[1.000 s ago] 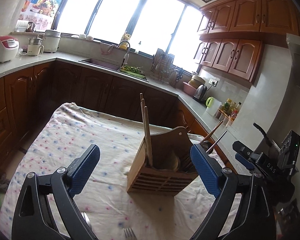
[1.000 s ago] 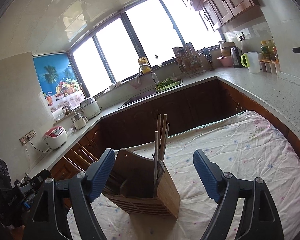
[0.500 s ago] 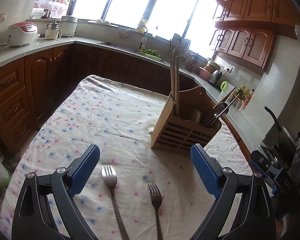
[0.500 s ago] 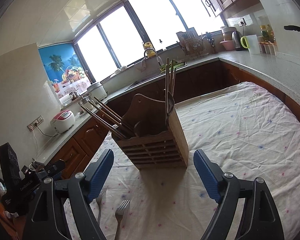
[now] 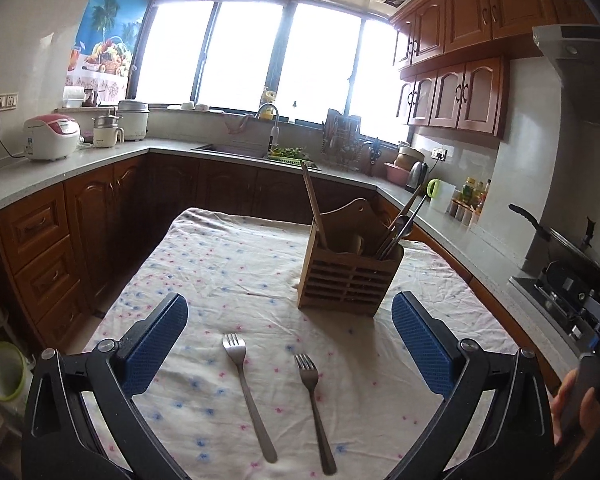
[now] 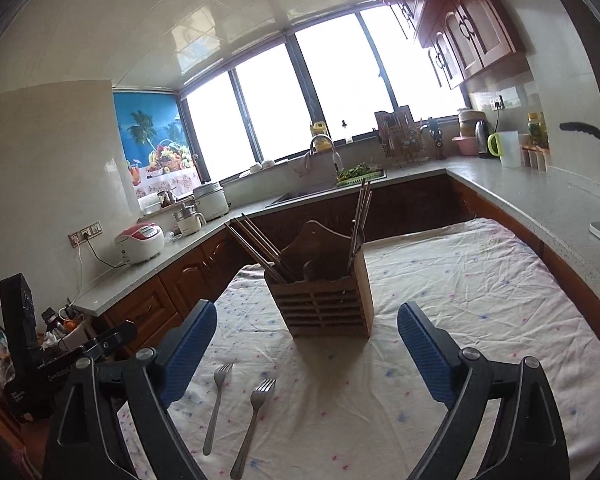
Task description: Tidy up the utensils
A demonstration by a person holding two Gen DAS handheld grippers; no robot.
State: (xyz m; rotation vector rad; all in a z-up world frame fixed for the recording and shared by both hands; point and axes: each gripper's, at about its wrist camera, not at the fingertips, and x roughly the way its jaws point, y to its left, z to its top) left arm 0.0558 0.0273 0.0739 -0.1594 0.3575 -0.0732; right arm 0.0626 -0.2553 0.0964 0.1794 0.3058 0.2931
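Note:
A slatted wooden utensil holder (image 5: 350, 280) stands on the tablecloth, holding chopsticks and metal utensils; it also shows in the right wrist view (image 6: 324, 300). Two metal forks lie side by side in front of it, tines toward the holder: a left fork (image 5: 248, 392) and a right fork (image 5: 314, 404), also seen in the right wrist view as left fork (image 6: 216, 404) and right fork (image 6: 252, 424). My left gripper (image 5: 290, 340) is open and empty, above the forks. My right gripper (image 6: 306, 350) is open and empty, facing the holder with the forks to its lower left.
The table wears a white dotted cloth (image 5: 220, 272). Countertops wrap around it, with a rice cooker (image 5: 50, 138), a sink (image 5: 236, 150), a kettle and jars at the right (image 5: 440, 190) and a stove with a pan (image 5: 560, 248).
Both grippers have pulled back from the holder and levelled out. The two forks have come fully into view in front of the holder. Both grippers stay open.

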